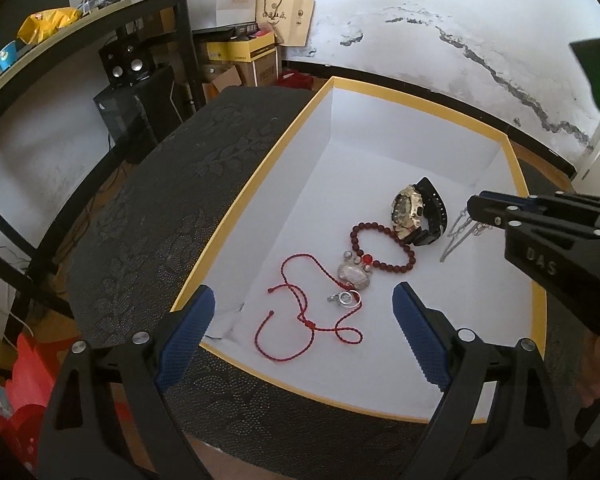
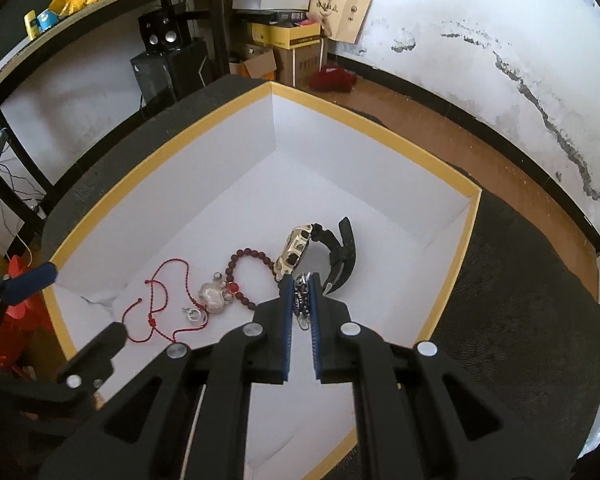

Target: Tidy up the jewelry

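Silver chain (image 2: pixel 302 300) sits pinched in the right tongs (image 2: pixel 302 280) beside the watch (image 2: pixel 300 249); left tongs (image 1: pixel 304 304) gape empty.

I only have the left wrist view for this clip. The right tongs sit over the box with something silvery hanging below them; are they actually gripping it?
Observer: Yes. In the right wrist view the right tongs are closed on a silver chain, pinched between the blue pads.
Reviewer: Is the watch strap open or buckled?
Observer: The black strap of the watch looks open on the far side, one end curving free toward the tongs.
Reviewer: And the left tongs?
Observer: The left tongs are open and hold nothing. From the right wrist view, one blue pad shows over the yellow rim of the box.
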A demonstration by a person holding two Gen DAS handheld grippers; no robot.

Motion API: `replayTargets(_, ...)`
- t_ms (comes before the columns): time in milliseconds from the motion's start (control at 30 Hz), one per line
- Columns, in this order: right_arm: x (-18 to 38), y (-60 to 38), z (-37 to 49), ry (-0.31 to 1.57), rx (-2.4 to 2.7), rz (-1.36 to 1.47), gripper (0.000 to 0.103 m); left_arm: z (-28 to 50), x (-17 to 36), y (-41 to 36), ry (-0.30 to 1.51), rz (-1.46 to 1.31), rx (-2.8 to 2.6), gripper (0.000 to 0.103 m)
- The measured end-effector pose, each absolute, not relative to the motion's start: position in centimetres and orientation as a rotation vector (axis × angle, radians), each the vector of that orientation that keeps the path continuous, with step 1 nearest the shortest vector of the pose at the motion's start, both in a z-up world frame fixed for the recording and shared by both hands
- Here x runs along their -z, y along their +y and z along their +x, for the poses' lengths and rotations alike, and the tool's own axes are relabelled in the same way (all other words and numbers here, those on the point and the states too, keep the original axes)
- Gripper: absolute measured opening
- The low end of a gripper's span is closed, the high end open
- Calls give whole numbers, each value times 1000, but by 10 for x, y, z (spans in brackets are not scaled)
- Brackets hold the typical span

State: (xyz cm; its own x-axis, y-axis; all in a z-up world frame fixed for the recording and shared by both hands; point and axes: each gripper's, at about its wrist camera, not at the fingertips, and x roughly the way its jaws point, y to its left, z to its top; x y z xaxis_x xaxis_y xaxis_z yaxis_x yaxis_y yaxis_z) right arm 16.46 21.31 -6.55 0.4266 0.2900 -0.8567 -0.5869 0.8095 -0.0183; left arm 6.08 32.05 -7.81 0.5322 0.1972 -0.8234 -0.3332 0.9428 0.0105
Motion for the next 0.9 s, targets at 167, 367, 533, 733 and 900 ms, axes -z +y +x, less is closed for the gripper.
replayTargets(167, 76, 217, 167, 1005, -556, -347, 9, 60, 79, 321, 958, -156, -321, 88)
replayTargets(367, 79, 216, 169, 992, -531, -343, 10, 60, 79, 322, 958, -163, -322, 88)
replayTargets(533, 74, 212, 169, 971, -535, -316, 74, 60, 79, 322, 960, -161, -324, 88)
replayTargets(733, 57, 203, 163, 950, -546, -290, 97, 58, 76, 317, 945, -161, -327, 92)
replayTargets(900, 36, 182, 153, 908, -506, -282, 97, 58, 68, 303, 932, -148, -309, 93)
